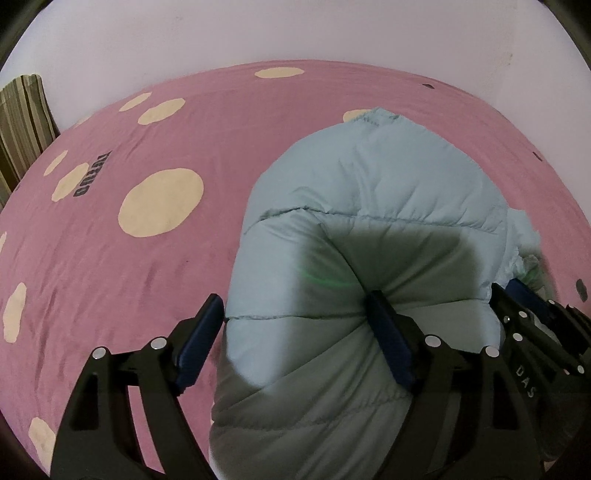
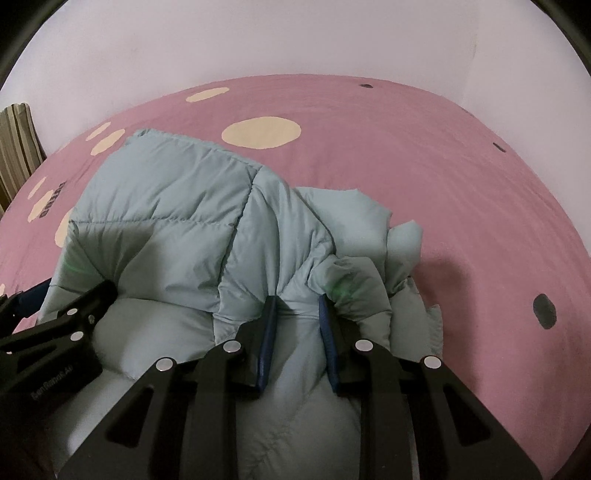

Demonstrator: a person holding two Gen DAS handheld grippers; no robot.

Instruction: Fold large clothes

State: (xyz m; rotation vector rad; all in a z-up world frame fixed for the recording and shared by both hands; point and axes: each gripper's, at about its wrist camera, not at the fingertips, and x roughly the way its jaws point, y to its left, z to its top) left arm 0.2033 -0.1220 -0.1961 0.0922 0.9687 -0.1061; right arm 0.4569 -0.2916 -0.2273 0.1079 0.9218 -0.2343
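A puffy light-blue quilted jacket (image 1: 369,177) lies bunched on the pink sheet (image 1: 110,280) with cream dots. My left gripper (image 1: 295,308) is open wide and straddles the jacket's near left roll. Its right finger (image 1: 384,325) dents the padding, and its left finger (image 1: 207,321) stands just beside the jacket's edge. My right gripper (image 2: 298,310) is shut on a pinched fold of the jacket (image 2: 177,206) at its near right side, where the fabric gathers into creases between the blue pads. Each gripper shows in the other's view: the right gripper (image 1: 517,295) and the left gripper (image 2: 70,297).
The pink bed surface spreads wide to the left of the jacket and beyond it to a white wall (image 1: 295,29). A striped brown-and-green cushion (image 1: 22,122) leans at the far left edge. Small dark spots (image 2: 545,312) mark the sheet on the right.
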